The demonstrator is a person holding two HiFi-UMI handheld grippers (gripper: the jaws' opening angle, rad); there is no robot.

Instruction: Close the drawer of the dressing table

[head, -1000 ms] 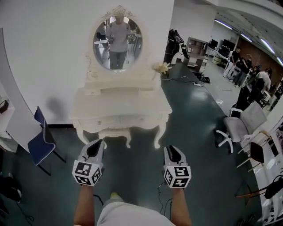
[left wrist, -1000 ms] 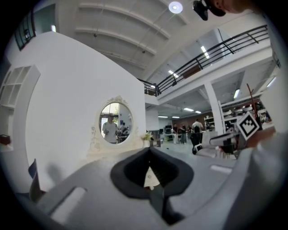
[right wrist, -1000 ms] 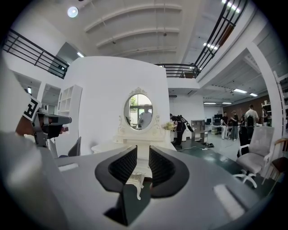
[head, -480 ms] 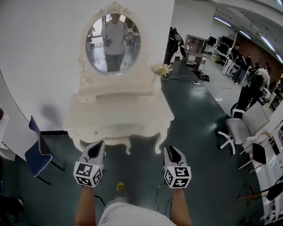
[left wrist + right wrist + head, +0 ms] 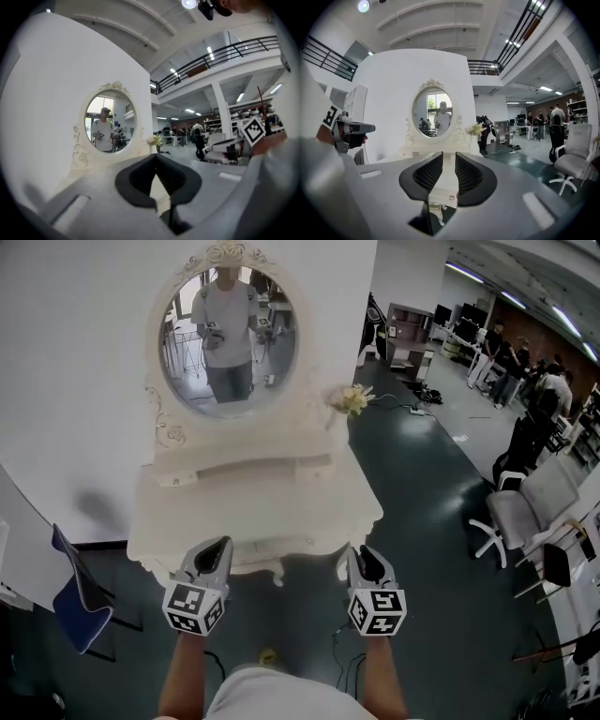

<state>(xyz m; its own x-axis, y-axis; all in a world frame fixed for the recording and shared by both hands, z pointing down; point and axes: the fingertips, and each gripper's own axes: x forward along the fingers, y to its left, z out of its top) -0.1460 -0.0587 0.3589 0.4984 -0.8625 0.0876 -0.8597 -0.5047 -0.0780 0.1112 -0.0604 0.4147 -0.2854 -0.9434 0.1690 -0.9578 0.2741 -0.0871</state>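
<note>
The person holds both grippers just before the dressing table [image 5: 253, 502], left gripper [image 5: 215, 554] w/ fingers tip-to-tip, right gripper [image 5: 367, 560] w/ a narrow empty gap, facing the drawer front [image 5: 443, 197]; pulled out or already in cannot be told, so approach and retreat both fit.

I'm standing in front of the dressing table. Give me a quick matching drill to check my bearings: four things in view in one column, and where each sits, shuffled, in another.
Things:
1. oval mirror
2. flowers
3. blue chair
4. white office chair

Places:
A. left of the dressing table, at the head view's lower left
B. on the dressing table's right end, beside the mirror frame
C. far right, out in the open hall
D. upright at the back of the dressing table

Pairs: 1-D, 2-B, 3-A, 4-C
</note>
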